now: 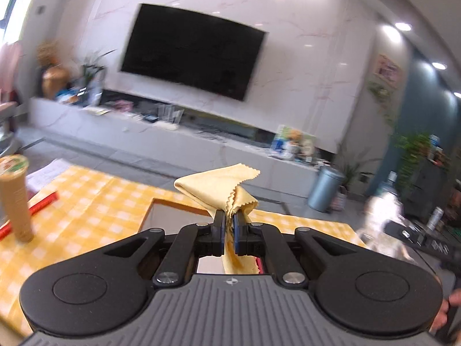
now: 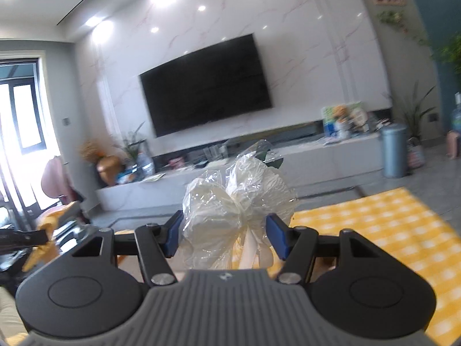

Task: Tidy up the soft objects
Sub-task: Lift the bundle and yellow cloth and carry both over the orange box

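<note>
- Left gripper (image 1: 228, 219): clamped on yellow cloth (image 1: 222, 187), held above the table (image 1: 86, 199). Cloth is light, limp; grip bunched folds.
- Right gripper (image 2: 225, 230): grasps plastic-wrapped white bundle (image 2: 239, 199). Soft, slippery film; hold mid-body.

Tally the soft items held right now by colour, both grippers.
Yellow: 1, the yellow cloth pinched in the left gripper
White: 1, the white plastic-wrapped bundle between the fingers of the right gripper
Total: 2

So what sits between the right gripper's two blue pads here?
In the right wrist view, a white bundle wrapped in clear plastic fills the gap of the right gripper; nothing else sits there.
</note>
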`<move>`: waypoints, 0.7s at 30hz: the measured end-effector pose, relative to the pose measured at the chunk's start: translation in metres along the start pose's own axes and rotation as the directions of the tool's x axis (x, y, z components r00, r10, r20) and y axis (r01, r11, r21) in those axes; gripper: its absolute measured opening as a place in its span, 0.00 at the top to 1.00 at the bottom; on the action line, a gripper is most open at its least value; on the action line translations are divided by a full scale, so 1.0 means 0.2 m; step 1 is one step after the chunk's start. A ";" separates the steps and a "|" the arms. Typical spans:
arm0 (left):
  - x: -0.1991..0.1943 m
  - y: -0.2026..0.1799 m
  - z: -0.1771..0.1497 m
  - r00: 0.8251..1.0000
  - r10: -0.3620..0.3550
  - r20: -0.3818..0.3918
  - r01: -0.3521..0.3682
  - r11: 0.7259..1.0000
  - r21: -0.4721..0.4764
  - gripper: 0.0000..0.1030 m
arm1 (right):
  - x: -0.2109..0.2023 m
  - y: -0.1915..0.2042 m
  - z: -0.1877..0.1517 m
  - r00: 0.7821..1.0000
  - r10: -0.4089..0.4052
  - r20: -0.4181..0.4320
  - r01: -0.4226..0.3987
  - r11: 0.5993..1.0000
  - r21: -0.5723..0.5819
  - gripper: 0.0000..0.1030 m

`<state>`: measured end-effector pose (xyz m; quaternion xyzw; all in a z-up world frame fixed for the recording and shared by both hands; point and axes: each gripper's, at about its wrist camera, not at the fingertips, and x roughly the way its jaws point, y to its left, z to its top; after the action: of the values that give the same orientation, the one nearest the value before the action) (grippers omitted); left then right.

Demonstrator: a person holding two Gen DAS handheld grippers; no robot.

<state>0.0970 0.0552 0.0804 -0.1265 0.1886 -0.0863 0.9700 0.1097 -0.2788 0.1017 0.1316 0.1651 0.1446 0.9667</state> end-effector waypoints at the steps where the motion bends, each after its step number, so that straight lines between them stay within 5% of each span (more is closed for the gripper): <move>1: -0.01 0.08 -0.02 1.000 -0.021 -0.004 0.021 1.000 -0.015 0.94 | 0.04 0.04 -0.01 1.000 0.014 -0.015 -0.014 1.000 0.000 0.41; 10: 0.25 0.25 -0.16 0.990 -0.061 -0.130 0.050 0.995 -0.086 0.94 | 0.36 0.40 -0.19 0.980 0.092 -0.175 -0.112 0.988 -0.107 0.41; 15: 0.30 0.34 -0.24 0.981 -0.015 -0.191 -0.008 0.993 -0.119 0.94 | 0.57 0.46 -0.23 0.962 0.024 -0.274 -0.082 0.975 -0.205 0.41; 21: 0.29 0.43 -0.23 0.977 0.016 -0.213 -0.056 0.981 -0.184 0.94 | 0.83 0.60 -0.36 0.904 -0.015 -0.428 -0.139 0.935 -0.327 0.41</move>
<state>0.1415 0.1143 -0.0048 -0.2047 0.2998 -0.0634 0.9296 0.2052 -0.0997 0.0257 -0.0715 0.3382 0.2279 0.9102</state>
